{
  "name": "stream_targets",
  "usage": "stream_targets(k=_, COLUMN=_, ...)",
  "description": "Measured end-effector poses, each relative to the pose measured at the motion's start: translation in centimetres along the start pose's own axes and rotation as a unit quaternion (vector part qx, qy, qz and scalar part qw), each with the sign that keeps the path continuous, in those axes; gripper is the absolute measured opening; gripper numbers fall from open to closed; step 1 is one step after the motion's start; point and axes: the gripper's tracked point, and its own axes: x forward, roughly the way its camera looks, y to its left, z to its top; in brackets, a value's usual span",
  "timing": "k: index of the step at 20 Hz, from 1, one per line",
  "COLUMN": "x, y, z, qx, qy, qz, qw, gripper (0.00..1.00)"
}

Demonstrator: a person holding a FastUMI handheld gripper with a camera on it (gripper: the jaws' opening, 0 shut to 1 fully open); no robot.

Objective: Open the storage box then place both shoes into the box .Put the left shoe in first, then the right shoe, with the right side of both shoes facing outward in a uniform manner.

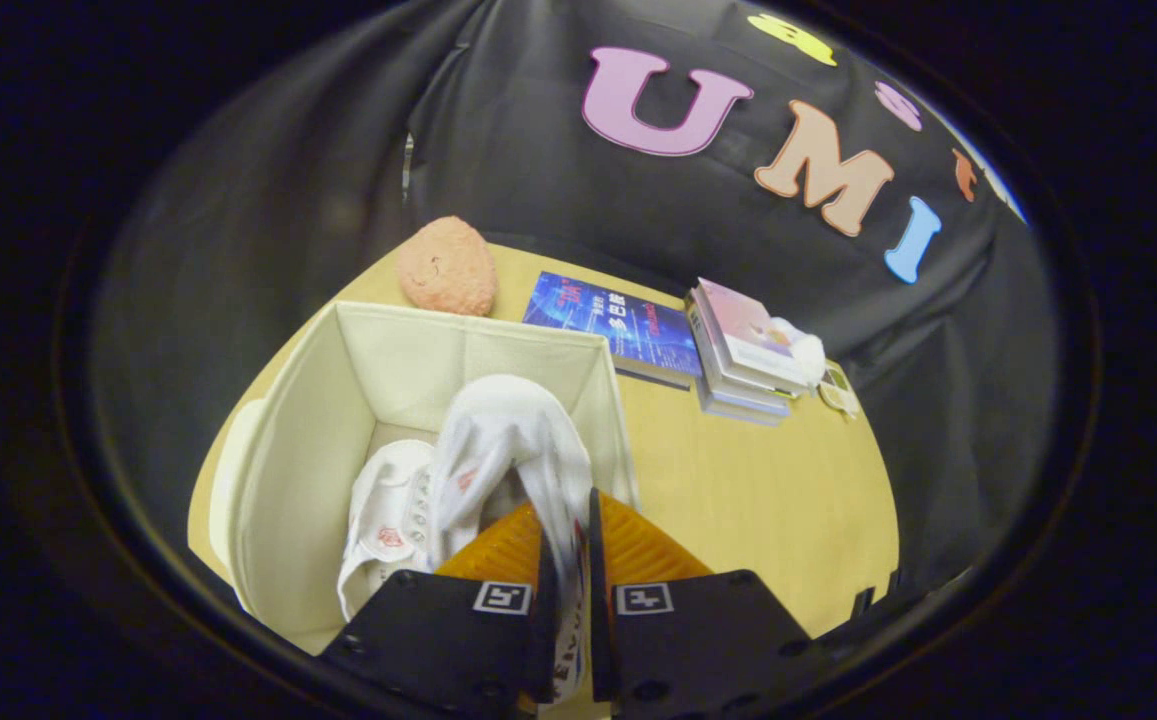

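From my remote seat: the gripper (568,530) has its two fingers drawn close together, pinching the edge of a white fabric sneaker (513,440) that hangs between them over the open cream fabric storage box (288,450). Both fingers press on the shoe's upper, which runs down through the narrow gap between them. A second white sneaker with a small red mark on its side (383,520) lies inside the box, against the near left wall, just left of the held shoe. The box stands on a light wooden tabletop (758,500); its lid is off the opening, and a pale panel shows at the box's outer left side, though I cannot tell what it is. Beyond the box sits a round peach plush toy (446,265). To the right of that lies a blue book (618,325), flat, then a small stack of books with a pinkish cover on top (743,350).
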Motion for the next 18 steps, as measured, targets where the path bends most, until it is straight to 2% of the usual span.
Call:
stream_targets(k=2, x=-0.3, y=0.1, z=-0.6, qx=0.006, qy=0.012, qz=0.009, qw=1.0, gripper=0.2)
stream_targets(k=4, x=-0.9, y=-0.3, z=0.3, qx=0.03, qy=-0.006, qz=0.021, qw=0.999, gripper=0.31)
stream_targets(k=9, x=-4.2, y=-0.6, z=3.9, qx=0.111, qy=-0.051, qz=0.086, qw=0.989, gripper=0.6)
stream_targets(k=15, x=-8.0, y=-5.6, z=7.9, qx=0.123, qy=-0.126, qz=0.082, qw=0.981, gripper=0.96)
stream_targets(k=18, x=-9.8, y=-9.7, z=10.8, qx=0.116, qy=-0.191, qz=0.072, qw=0.972, gripper=0.96)
